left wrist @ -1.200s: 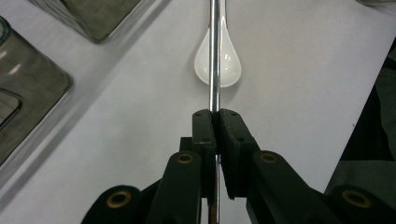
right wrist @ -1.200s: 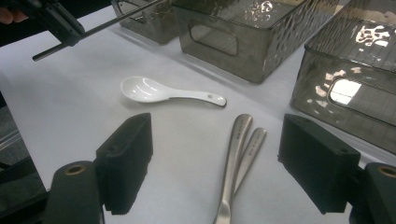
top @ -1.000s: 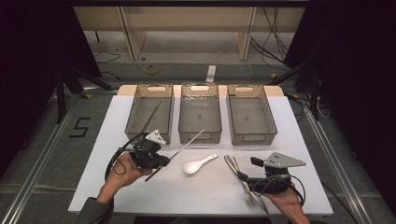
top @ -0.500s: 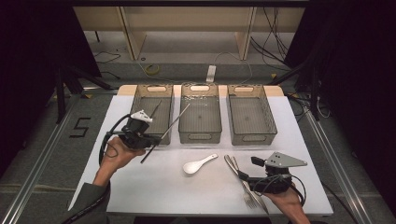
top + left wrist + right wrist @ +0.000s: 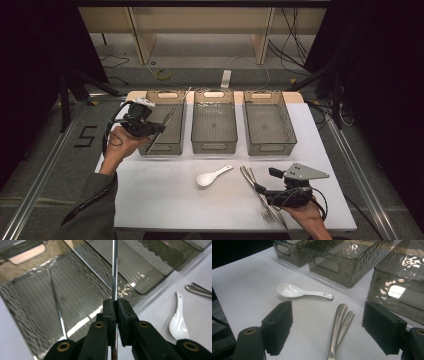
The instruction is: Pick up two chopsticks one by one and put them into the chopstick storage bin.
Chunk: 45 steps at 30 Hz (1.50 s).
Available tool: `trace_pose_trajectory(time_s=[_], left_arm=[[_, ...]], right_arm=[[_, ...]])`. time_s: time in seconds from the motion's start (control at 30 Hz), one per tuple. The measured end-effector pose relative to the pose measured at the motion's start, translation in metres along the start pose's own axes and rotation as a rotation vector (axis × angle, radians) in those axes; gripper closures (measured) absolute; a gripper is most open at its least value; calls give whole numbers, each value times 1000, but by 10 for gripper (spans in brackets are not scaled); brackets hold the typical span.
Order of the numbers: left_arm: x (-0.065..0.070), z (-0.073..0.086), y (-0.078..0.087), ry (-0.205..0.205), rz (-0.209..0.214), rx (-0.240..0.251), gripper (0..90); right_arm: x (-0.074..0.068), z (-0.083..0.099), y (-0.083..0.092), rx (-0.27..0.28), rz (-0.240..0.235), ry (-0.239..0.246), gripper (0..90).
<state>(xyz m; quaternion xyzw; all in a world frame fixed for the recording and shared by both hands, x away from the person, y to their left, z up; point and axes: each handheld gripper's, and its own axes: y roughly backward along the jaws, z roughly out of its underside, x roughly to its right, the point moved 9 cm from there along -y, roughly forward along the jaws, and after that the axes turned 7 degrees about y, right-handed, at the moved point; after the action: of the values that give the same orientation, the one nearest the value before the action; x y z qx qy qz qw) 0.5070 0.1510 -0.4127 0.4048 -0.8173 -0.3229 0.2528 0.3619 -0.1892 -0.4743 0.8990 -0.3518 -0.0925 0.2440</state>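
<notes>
Dark walls stand around a white table (image 5: pixel 165 200), and on its far half three smoky plastic bins sit side by side; the left bin (image 5: pixel 165 127) is the one I work above. My left gripper (image 5: pixel 142 125) hangs over this bin, and its jaws are closed tight on a thin metal chopstick (image 5: pixel 114 270), which runs up between them and points toward the far end of the bin. A second chopstick (image 5: pixel 57 307) seems to lie already on the bin floor. I judge the held rod to be light, stiff and very smooth, so it can turn or slide in a pinch; holding it near the middle, as now, keeps it balanced, and I should lower it flat before letting go. My right gripper (image 5: pixel 282 192) rests near the front edge with its jaws wide open and empty, just over two metal handles (image 5: pixel 340 322); I cannot tell which utensils they are. Near them lies a small white ceramic spoon (image 5: pixel 297 293), which looks breakable and slippery, best taken at its handle.
</notes>
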Motion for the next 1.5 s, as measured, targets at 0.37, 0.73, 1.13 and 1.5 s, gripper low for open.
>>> trace_pose_trajectory(time_s=[0.37, 0.73, 1.13, 1.5], left_arm=[[-28, -19, -7, 47, -44, 6, 847], [-50, -22, -24, 72, -86, -9, 847], [-68, -17, -42, 108, -125, -19, 846], [-79, -8, -51, 113, -138, -46, 846]], right_arm=[[0, -1, 0, 14, 4, 1, 229], [1, -1, 1, 17, 5, -1, 228], [1, -1, 1, 13, 3, -2, 229], [1, -1, 0, 13, 3, 1, 229]])
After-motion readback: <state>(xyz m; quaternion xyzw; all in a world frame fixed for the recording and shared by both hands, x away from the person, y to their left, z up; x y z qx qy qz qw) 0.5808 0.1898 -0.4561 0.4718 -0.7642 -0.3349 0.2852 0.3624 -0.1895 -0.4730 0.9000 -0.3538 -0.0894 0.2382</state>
